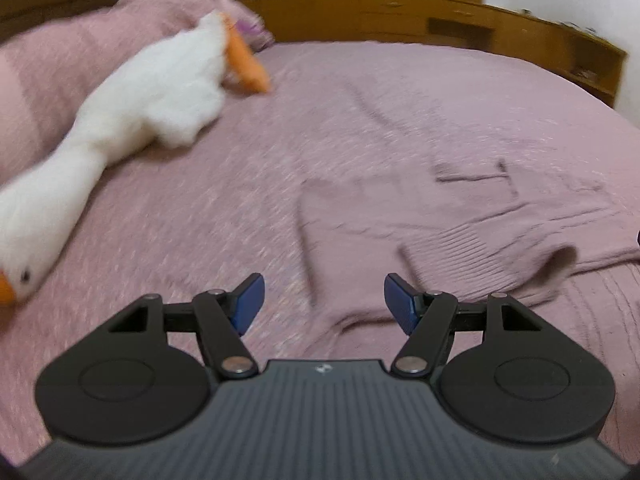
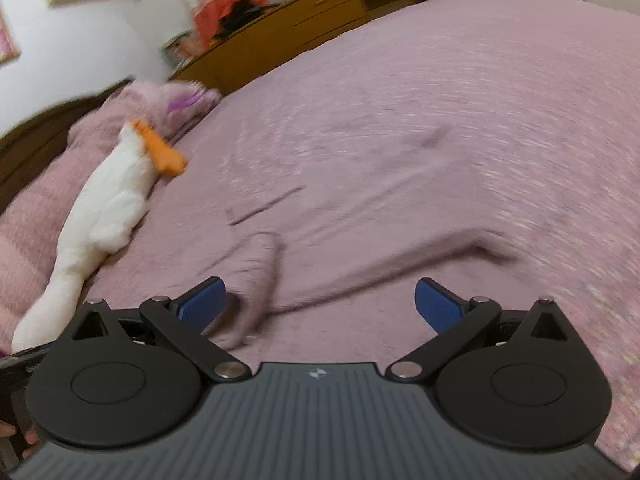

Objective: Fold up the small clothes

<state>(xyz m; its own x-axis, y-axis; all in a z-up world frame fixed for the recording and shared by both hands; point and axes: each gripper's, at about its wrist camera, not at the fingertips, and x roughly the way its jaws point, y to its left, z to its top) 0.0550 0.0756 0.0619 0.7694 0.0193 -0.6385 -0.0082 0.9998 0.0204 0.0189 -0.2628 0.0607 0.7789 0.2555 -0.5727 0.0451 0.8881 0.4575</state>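
A small pink knitted sweater (image 1: 460, 232) lies flat on the pink bedspread (image 1: 340, 112), nearly the same colour as it. Its ribbed cuff (image 1: 560, 268) curls up at the right. My left gripper (image 1: 324, 300) is open and empty, just above the sweater's near edge. In the right wrist view the sweater (image 2: 380, 220) spreads ahead, with a sleeve (image 2: 260, 264) pointing toward me. My right gripper (image 2: 320, 304) is open and empty, its left finger (image 2: 200, 304) next to the sleeve end. Both views are blurred.
A white plush goose (image 1: 132, 112) with orange feet lies on the left of the bed, also seen in the right wrist view (image 2: 108, 208). Pink pillows (image 1: 80, 48) lie behind it. A wooden headboard shelf (image 1: 440, 16) runs along the far edge.
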